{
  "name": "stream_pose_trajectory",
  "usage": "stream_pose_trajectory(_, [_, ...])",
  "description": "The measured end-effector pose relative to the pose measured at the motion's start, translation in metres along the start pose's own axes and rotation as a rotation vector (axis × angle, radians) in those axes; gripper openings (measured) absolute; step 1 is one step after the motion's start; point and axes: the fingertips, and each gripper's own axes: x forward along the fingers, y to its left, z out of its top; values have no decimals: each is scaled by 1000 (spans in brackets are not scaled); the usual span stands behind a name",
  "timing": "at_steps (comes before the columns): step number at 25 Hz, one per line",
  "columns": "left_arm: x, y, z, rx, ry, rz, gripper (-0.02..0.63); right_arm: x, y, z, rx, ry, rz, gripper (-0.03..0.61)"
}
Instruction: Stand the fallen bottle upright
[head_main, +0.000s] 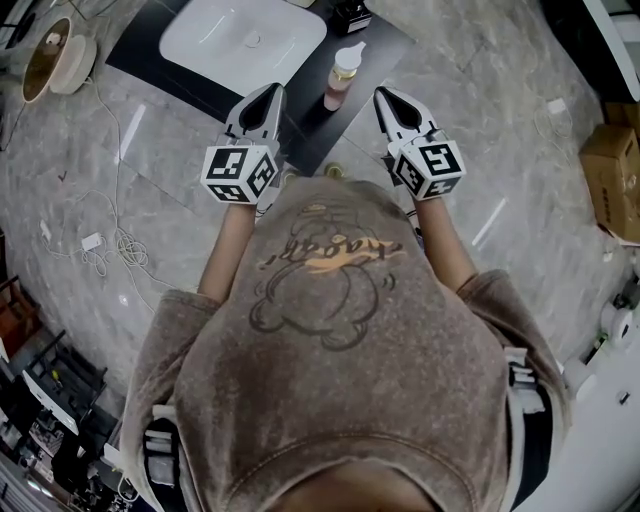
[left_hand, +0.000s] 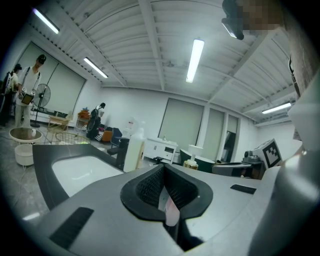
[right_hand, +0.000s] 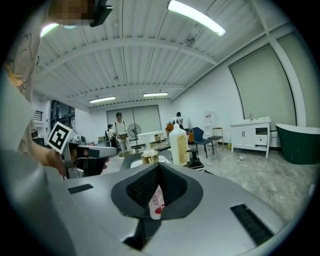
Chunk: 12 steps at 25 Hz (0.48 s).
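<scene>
Head view: a person in a brown hooded top (head_main: 340, 330) is seen from above, with one gripper in each hand.
Basin (head_main: 243, 38): white, set in the dark counter (head_main: 150, 45), upper left.
Left gripper (head_main: 271, 93): jaws pressed together with nothing between them; tip over the counter, left of the bottle.
Bottle (head_main: 342, 78): upright on the counter, white pump cap, pink contents; stands between the two gripper tips, apart from both.
Right gripper (head_main: 383, 96): jaws pressed together, empty; tip near the bottle's right side.
Left gripper view: the bottle stands beyond the closed jaws, right of centre.
Right gripper view: the bottle stands beyond the closed jaws; a tall white bottle (right_hand: 178, 144) is behind it.
</scene>
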Motion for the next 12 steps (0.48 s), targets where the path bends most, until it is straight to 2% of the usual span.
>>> stream_pose_trajectory(12, [-4,8,-1,-10,6,2,18,8,8,2,-2,3,5,-1])
